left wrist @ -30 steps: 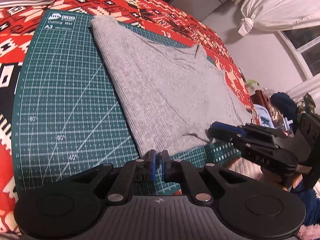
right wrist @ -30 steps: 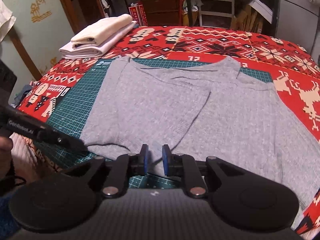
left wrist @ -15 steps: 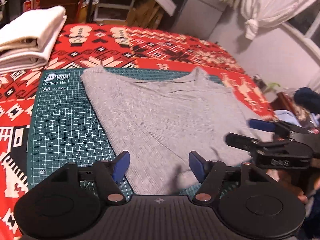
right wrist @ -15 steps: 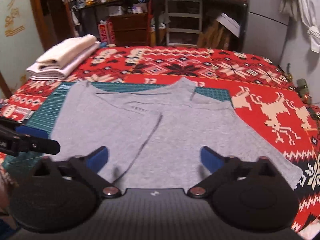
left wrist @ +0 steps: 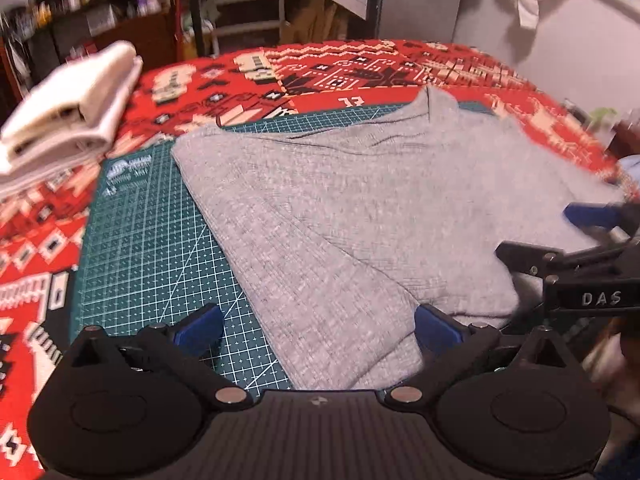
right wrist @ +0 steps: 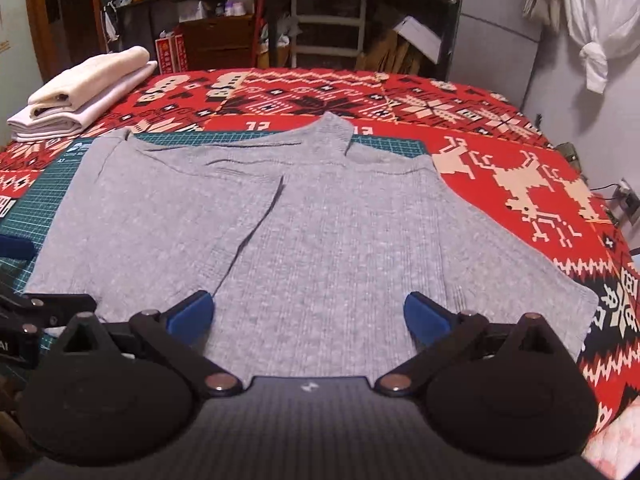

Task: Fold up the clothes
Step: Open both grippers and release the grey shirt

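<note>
A grey knit garment (left wrist: 360,216) (right wrist: 320,232) lies flat on the green cutting mat (left wrist: 140,248) (right wrist: 40,196), its left side folded over the middle. My left gripper (left wrist: 318,328) hangs open above the garment's near left edge, nothing between its blue pads (left wrist: 200,326). My right gripper (right wrist: 308,316) is open too, over the near hem, holding nothing. The right gripper shows at the right edge of the left wrist view as black fingers (left wrist: 560,264). The left gripper's arm (right wrist: 44,308) pokes in at the left of the right wrist view.
A red patterned blanket (right wrist: 500,120) covers the bed under the mat. A stack of folded white cloths (right wrist: 84,88) (left wrist: 68,120) sits at the far left corner. Shelves and boxes (right wrist: 328,28) stand behind the bed; a knotted white curtain (right wrist: 596,48) hangs at the right.
Both grippers were shut at the garment's near edge a second ago; they have opened, let the fabric go, and lifted back, so the view is now higher and wider.
</note>
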Tool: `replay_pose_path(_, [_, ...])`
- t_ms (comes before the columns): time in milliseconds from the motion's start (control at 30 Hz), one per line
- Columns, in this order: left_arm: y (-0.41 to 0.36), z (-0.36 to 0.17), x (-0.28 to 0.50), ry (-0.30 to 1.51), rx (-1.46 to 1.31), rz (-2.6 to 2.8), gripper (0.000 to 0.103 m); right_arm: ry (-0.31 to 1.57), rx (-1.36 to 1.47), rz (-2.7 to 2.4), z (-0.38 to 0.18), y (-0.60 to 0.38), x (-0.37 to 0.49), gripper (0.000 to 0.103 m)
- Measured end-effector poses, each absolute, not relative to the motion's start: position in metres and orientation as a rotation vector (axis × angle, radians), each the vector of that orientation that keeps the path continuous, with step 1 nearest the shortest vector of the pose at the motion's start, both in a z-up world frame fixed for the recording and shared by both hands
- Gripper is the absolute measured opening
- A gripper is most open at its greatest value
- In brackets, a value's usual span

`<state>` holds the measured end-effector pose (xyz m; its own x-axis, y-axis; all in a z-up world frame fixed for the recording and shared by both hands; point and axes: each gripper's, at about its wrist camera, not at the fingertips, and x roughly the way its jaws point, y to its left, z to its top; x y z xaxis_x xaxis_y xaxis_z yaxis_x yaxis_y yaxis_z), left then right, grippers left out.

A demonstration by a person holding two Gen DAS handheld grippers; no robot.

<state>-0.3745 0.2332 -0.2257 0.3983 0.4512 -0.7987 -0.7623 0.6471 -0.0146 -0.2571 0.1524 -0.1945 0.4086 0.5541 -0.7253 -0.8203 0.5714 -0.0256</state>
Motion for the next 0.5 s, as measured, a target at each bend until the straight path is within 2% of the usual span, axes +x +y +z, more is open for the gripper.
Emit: replay_pose_path(500, [0.223,-0.228,-0.381,0.808,-0.358,0.787,0.103,0.625,-0.347,0.878,-0.204,0.142,-0.269,0.103])
